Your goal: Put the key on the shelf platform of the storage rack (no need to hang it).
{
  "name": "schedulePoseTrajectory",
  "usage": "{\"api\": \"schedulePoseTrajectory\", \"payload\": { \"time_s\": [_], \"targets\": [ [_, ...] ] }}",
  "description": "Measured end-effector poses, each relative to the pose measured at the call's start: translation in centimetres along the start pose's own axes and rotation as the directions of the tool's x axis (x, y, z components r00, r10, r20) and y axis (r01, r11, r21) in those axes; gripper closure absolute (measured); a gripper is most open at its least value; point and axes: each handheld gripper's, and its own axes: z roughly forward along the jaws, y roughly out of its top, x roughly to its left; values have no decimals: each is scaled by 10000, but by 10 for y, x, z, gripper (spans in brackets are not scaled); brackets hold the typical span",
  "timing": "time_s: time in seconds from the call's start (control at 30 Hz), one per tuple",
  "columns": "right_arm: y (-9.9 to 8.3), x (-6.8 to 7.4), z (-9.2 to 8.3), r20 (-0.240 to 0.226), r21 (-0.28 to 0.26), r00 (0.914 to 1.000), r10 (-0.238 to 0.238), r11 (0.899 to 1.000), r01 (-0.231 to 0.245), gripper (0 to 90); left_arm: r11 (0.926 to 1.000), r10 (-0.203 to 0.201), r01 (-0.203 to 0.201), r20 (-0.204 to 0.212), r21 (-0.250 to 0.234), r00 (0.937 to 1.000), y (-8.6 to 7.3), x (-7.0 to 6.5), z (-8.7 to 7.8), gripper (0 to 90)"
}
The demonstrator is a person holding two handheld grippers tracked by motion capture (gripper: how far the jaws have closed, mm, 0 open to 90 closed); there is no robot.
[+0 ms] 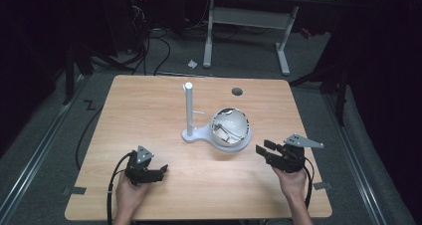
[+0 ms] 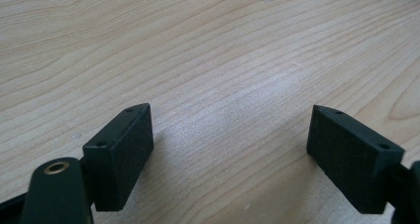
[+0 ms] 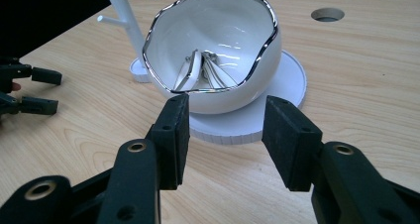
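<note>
A white egg-shaped bowl with a jagged silver rim stands on the round white base of a stand, whose upright post carries small pegs. In the right gripper view the bowl holds a few small silvery pieces. My right gripper points at the bowl from just in front of the base, jaws apart with nothing between them; the high view shows it right of the bowl. My left gripper rests low over the bare table at the front left, its jaws wide open and empty.
The wooden table has a round cable hole behind the bowl. Beyond the far edge stands another table's white frame on the dark floor, with cables lying there. A person's hands come in from the near edge.
</note>
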Motion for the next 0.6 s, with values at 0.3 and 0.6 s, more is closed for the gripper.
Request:
{"api": "schedulePoseTrajectory", "payload": {
  "time_s": [0.3,0.6],
  "targets": [
    [-5,7,7,-103,224,9999,-46,9997,48,539,10000,-3,3,-4,-1,10000,0,0,0,186],
    [-14,15,15,-221,453,9996,-198,9988,208,539,10000,15,-15,-12,11,10000,0,0,0,186]
  ]
}}
